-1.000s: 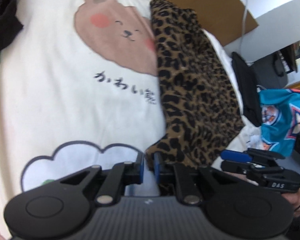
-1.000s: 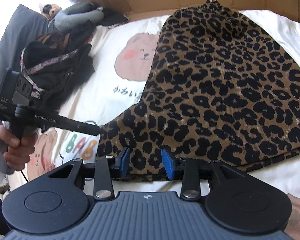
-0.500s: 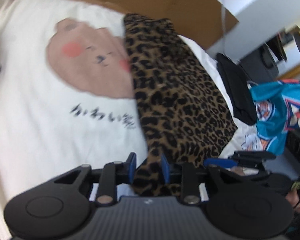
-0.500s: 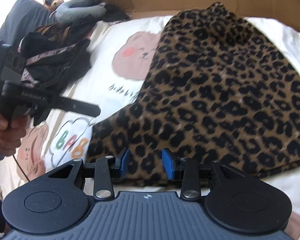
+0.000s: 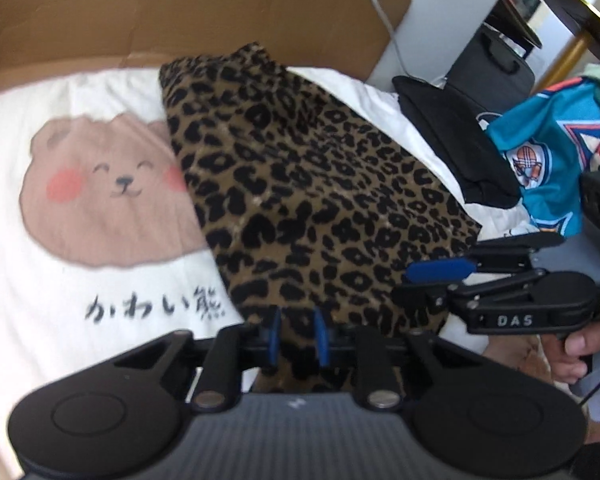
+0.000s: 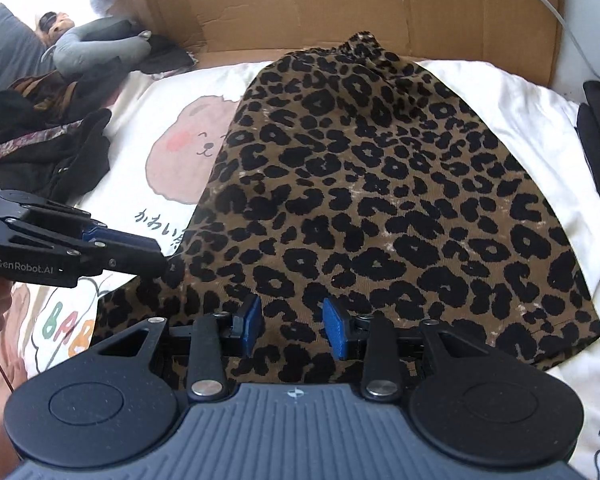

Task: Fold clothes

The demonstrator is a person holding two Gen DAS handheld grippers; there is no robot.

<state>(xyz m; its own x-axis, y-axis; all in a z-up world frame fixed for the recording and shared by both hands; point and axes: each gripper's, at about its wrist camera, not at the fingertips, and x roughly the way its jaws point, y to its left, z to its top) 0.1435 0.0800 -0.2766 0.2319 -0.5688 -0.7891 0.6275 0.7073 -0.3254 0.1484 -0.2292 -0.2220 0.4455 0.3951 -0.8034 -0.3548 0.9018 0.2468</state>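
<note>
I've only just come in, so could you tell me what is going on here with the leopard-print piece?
A person is folding a leopard-print garment spread on a white bedcover with a bear print, holding a gripper in each hand. The left gripper and the right gripper both sit at the garment's near edge, jaws parted with fabric between the fingers. Neither has clamped down. Other clothes lie in heaps at both sides.

- The left wrist view sits low over the bed's near edge, close behind the left tongs [image 5: 296,338], facing the cardboard [image 5: 188,8] along the far edge.
- The right wrist view looks the same way from close behind the right tongs [image 6: 292,330].
- Both share the leopard-print garment [image 5: 320,208], the bear print [image 6: 192,148] and the cardboard; each shows the other tongs at its side.
</note>
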